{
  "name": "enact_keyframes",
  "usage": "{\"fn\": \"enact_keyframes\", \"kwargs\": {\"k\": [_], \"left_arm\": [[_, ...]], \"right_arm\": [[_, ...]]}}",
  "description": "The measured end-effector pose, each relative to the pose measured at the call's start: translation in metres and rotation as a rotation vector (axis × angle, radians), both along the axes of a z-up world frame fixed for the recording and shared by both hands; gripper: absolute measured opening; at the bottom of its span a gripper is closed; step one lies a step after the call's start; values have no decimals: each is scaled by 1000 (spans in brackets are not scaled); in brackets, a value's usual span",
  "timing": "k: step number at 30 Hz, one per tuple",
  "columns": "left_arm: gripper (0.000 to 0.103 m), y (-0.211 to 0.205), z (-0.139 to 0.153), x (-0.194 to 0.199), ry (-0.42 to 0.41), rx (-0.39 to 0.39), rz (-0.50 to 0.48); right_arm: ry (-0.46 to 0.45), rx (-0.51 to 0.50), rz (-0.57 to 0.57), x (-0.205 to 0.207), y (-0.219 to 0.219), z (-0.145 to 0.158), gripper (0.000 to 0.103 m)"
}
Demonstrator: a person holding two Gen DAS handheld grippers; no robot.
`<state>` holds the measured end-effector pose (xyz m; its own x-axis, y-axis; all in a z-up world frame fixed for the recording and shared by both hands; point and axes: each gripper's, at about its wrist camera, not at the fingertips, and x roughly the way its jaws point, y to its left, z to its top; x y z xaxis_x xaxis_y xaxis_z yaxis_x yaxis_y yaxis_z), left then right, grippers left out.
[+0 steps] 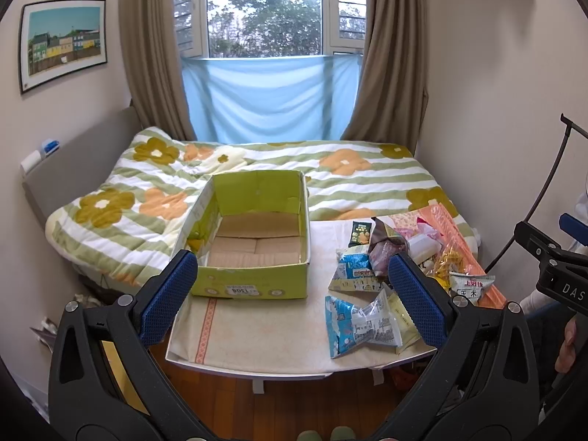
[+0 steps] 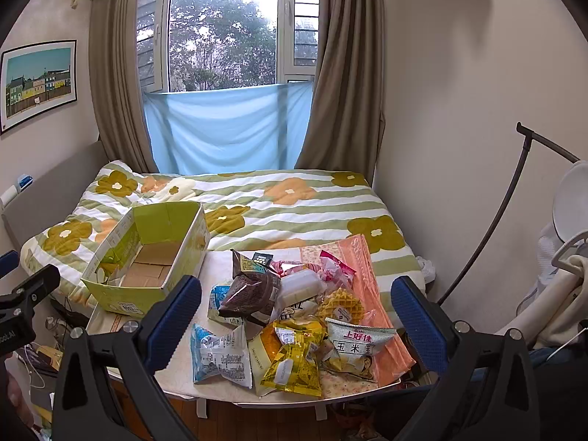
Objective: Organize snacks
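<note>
— Where are the snacks (image 2: 294,330)?
— Heaped on the worktop's (image 2: 176,371) right half, below and ahead of the right tongs (image 2: 296,316), the nearer pair. Box (image 1: 253,242) lies left.
— Grips?
— Both spread wide, empty; left tongs (image 1: 294,294) hang over the box.

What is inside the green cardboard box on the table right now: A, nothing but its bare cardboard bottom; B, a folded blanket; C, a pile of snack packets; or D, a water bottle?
A: the green cardboard box shows only its bare brown bottom flaps in both wrist views, while the snack packets all lie on the table beside it.
</note>
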<state>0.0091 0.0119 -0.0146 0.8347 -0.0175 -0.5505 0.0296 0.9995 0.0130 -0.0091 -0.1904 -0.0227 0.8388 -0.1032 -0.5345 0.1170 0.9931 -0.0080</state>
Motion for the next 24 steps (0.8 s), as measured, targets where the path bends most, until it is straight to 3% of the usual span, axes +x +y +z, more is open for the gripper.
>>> {"fn": "enact_keyframes", "kwargs": {"k": [24], "left_arm": [[103, 3, 1, 0, 12, -11, -10]], "right_arm": [[5, 0, -2, 0, 1, -1, 103]]}}
